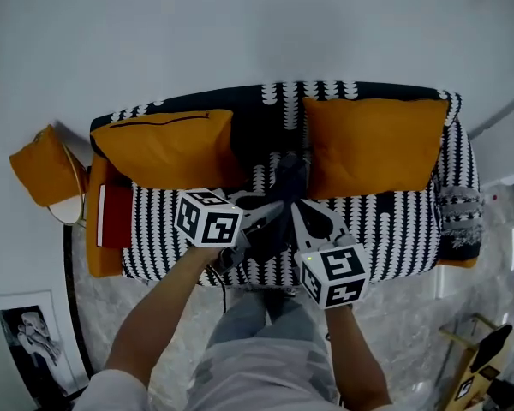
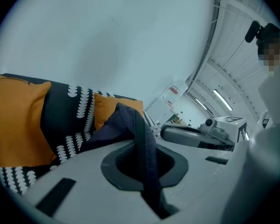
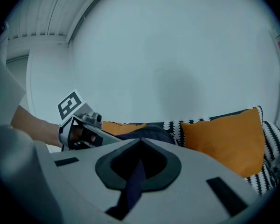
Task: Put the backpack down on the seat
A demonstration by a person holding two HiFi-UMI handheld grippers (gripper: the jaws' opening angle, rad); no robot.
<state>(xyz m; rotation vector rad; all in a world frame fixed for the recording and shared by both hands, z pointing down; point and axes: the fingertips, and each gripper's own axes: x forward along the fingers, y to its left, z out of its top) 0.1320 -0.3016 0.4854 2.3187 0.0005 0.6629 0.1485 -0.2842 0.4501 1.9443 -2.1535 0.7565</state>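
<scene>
A dark backpack (image 1: pixel 288 178) rests upright on the middle of the black-and-white patterned sofa seat (image 1: pixel 394 229), between two orange cushions. My left gripper (image 1: pixel 268 219) is shut on a dark backpack strap (image 2: pixel 143 143) that runs through its jaws. My right gripper (image 1: pixel 307 214) is shut on a second dark strap (image 3: pixel 136 178). Both grippers sit close together just in front of the backpack (image 2: pixel 115 124), whose rounded top (image 3: pixel 151 133) shows in the right gripper view. Most of the bag's body is hidden behind the grippers.
Orange cushions lean on the sofa back at left (image 1: pixel 167 148) and right (image 1: pixel 373 144). A red book (image 1: pixel 114 215) lies on the left armrest, and a grey knit cloth (image 1: pixel 459 212) drapes the right one. An orange stool (image 1: pixel 43 174) stands left of the sofa.
</scene>
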